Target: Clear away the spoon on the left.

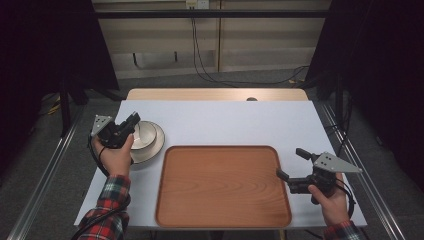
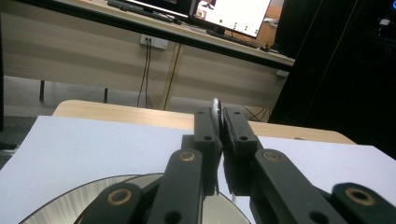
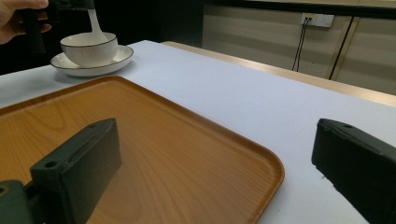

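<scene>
A white bowl (image 1: 145,135) with a dark rim sits on a white plate (image 1: 156,146) at the table's left. My left gripper (image 1: 131,123) hovers over the bowl, shut on the thin handle of a white spoon (image 2: 215,108). In the right gripper view the spoon (image 3: 95,25) hangs down into the bowl (image 3: 88,47), which rests on the plate (image 3: 70,65). An empty wooden tray (image 1: 222,186) lies in the middle. My right gripper (image 1: 291,163) stands open at the tray's right edge, nothing between its jaws (image 3: 215,140).
A white sheet (image 1: 225,120) covers the table, with bare room behind the tray. The wooden table edge (image 1: 215,93) runs along the back. Cables hang from a wall socket (image 1: 196,4) beyond it, and dark curtains flank both sides.
</scene>
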### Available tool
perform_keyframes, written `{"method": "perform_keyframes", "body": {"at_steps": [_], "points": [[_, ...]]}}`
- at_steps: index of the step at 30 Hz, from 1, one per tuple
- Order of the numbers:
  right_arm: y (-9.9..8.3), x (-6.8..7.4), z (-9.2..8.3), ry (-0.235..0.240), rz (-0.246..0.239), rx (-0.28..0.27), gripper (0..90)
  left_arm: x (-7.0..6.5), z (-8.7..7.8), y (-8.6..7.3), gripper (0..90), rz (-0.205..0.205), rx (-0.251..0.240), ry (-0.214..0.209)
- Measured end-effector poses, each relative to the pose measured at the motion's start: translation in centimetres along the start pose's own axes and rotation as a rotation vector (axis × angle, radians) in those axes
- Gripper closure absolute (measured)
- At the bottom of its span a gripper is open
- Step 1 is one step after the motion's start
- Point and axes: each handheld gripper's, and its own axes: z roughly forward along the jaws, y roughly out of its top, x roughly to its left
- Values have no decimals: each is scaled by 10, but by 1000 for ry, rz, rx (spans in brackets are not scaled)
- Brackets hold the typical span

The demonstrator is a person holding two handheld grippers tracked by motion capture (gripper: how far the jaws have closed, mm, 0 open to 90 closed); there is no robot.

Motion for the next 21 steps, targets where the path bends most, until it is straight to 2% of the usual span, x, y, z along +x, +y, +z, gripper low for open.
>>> {"method": "perform_keyframes", "body": {"at_steps": [4,5,7,12,21], "points": [[0,-1,0,-4,3,-6,11,-1,0,2,851,-12,3,2],[0,-1,1,-7,1,-4,11,-2,-2,4,851,-10,1,-11],[0,0,2,-7,-2,1,11,-2,-3,6,851,0,8,-12],[0,0,2,-8,-3,3,11,-3,-9,14,852,-12,-10,-15],[0,0,2,-2,-3,0,11,-10,-17,37,853,10,-21,-45]]}}
